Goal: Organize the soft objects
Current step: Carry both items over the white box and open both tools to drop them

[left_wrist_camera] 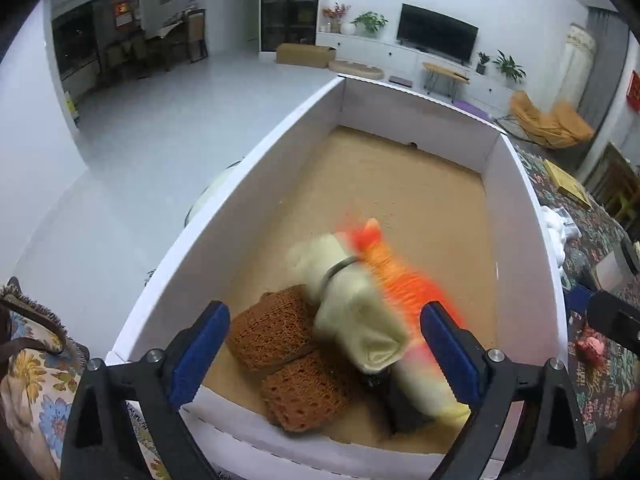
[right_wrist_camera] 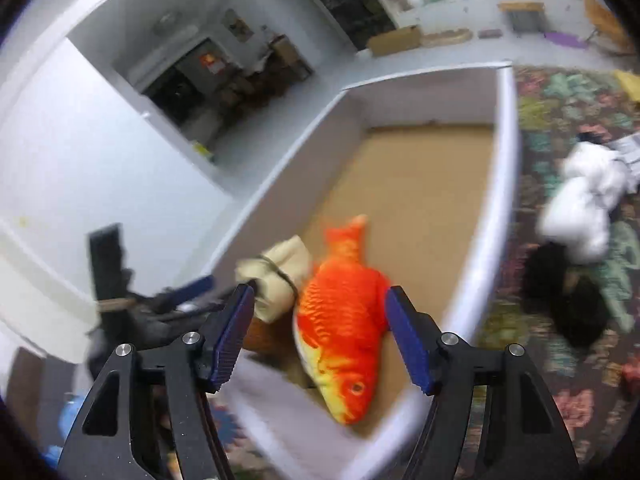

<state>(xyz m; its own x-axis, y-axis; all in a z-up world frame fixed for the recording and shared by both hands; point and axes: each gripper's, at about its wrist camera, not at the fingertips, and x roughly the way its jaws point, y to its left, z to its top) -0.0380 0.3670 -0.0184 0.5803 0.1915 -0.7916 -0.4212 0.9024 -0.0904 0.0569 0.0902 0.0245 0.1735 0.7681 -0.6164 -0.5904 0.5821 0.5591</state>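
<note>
A white box (left_wrist_camera: 224, 208) with a brown floor holds the soft things. In the left wrist view two brown knitted rolls (left_wrist_camera: 272, 332) lie at its near end, beside a cream rolled cloth (left_wrist_camera: 352, 300) tied with a band and a blurred orange plush fish (left_wrist_camera: 400, 280). My left gripper (left_wrist_camera: 324, 352) is open above them and holds nothing. In the right wrist view the orange fish (right_wrist_camera: 340, 320) lies in the box (right_wrist_camera: 496, 208) next to the cream roll (right_wrist_camera: 276, 276). My right gripper (right_wrist_camera: 320, 336) is open over the fish, apart from it.
A white soft bundle (right_wrist_camera: 584, 196) and a black soft item (right_wrist_camera: 568, 300) lie on the flowered cloth (right_wrist_camera: 560, 112) right of the box. A flowered bag (left_wrist_camera: 36, 360) sits left of the box. The other gripper (right_wrist_camera: 160, 304) shows at the left.
</note>
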